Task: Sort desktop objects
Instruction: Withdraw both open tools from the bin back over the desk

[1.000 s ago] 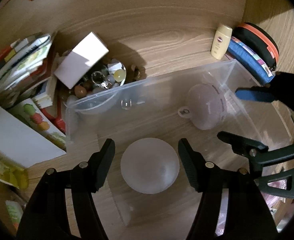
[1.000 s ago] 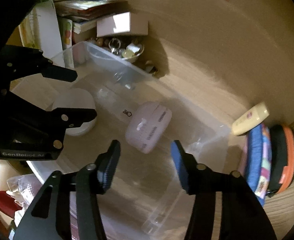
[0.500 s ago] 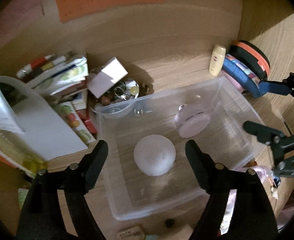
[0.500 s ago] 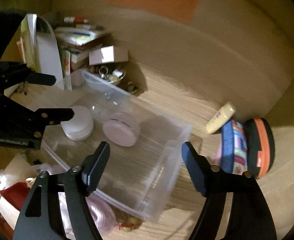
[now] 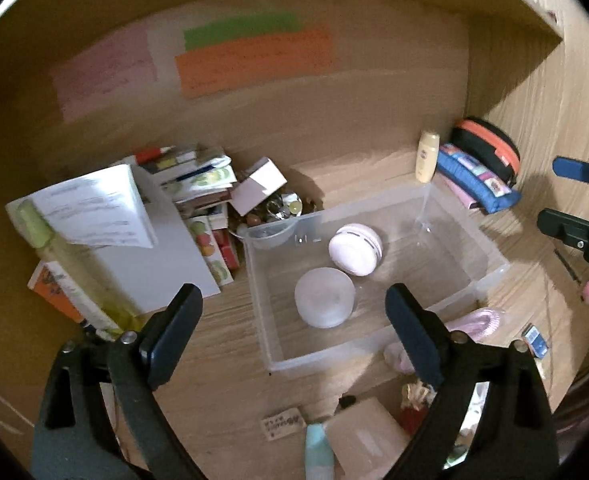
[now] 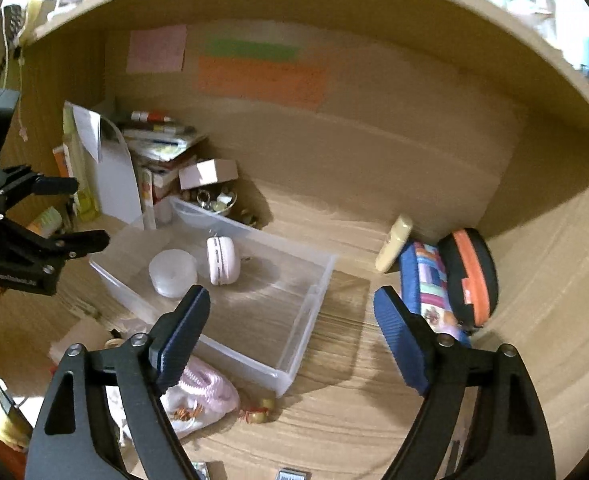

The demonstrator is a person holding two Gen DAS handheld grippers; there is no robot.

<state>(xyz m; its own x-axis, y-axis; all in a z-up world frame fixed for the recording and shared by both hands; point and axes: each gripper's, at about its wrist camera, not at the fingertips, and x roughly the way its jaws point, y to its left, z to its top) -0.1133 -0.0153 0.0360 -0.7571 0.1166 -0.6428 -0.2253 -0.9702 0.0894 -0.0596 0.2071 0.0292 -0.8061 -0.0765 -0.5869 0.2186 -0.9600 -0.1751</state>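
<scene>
A wooden table (image 5: 222, 364) sits in a recess with a wooden back wall, where pink, green and orange paper notes (image 5: 254, 62) are stuck. In the middle of the table lies a clear plastic box (image 5: 490, 276). Inside it, toward its left end, are a frosted round jar (image 5: 324, 297) and a pale pink round case (image 5: 355, 249), close together; in the right wrist view the pink case stands on its edge just right of the jar.

The left tool (image 5: 294, 322) hangs above the near edge of the box, its jaws opening and nothing between them; the jar shows in the gap between its fingers but lies well below, untouched. The right tool (image 6: 290, 320) hovers over the near right part of the box, jaws also opening and empty, with the jar and the pink case farther off to its left.

Beyond the box on the left is a stack of books (image 5: 198, 184), a white folder (image 5: 166, 256) and a small bowl of trinkets (image 5: 278, 210) with a white carton (image 5: 259, 186) leaning on it. At the far right stand a cream bottle (image 5: 427, 156), a blue patterned pouch (image 5: 474, 180) and a black and orange case (image 5: 488, 148). A pink knitted item (image 6: 202, 392) lies on the table just in front of the box.
</scene>
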